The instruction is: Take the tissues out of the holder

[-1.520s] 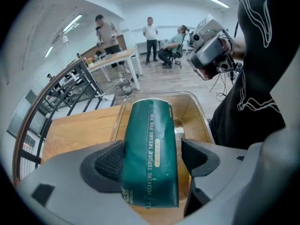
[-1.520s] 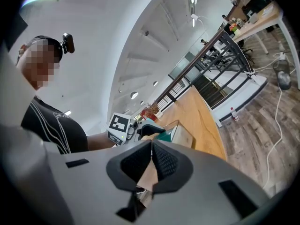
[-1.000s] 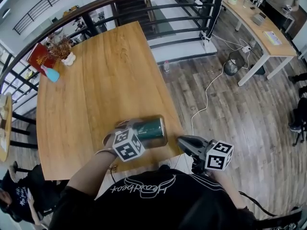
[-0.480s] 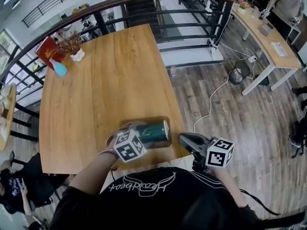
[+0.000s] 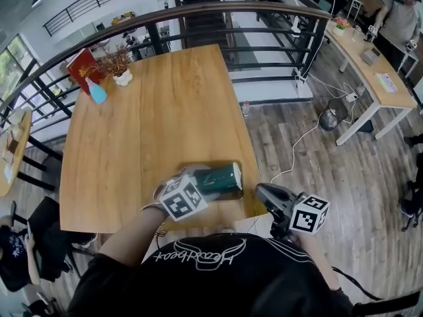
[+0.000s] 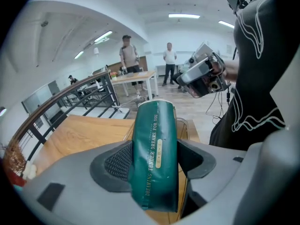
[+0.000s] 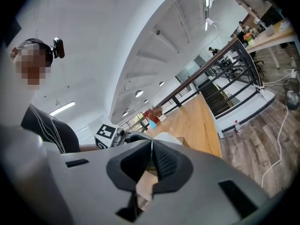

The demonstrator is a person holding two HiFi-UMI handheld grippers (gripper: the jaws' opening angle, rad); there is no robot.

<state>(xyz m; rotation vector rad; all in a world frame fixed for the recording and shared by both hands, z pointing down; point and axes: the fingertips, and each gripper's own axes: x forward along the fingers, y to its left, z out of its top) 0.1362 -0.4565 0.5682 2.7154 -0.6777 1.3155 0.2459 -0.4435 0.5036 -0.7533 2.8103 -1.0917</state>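
Note:
A dark green tissue pack (image 6: 154,158) with gold print stands between the pads of my left gripper (image 6: 154,165), which is shut on its sides. Behind the pack a clear holder (image 6: 187,128) rests on the wooden table (image 5: 152,124). In the head view the pack (image 5: 221,178) lies near the table's front right corner, and my left gripper (image 5: 198,185) reaches to it from the near side. My right gripper (image 5: 268,193) hangs just off the table's right edge, beside the pack. Its jaws (image 7: 151,161) are shut with nothing between them.
A red book (image 5: 82,65), a blue bottle (image 5: 97,92) and a small vase of dried flowers (image 5: 121,76) stand at the table's far left corner. A black railing (image 5: 198,12) runs behind. To the right is wooden floor with a cable (image 5: 291,154) and a white desk (image 5: 370,58).
The head view has shifted, so the table sits further right and lower in the picture. My left gripper keeps its hold on the green pack. The right gripper stays beside the table's edge.

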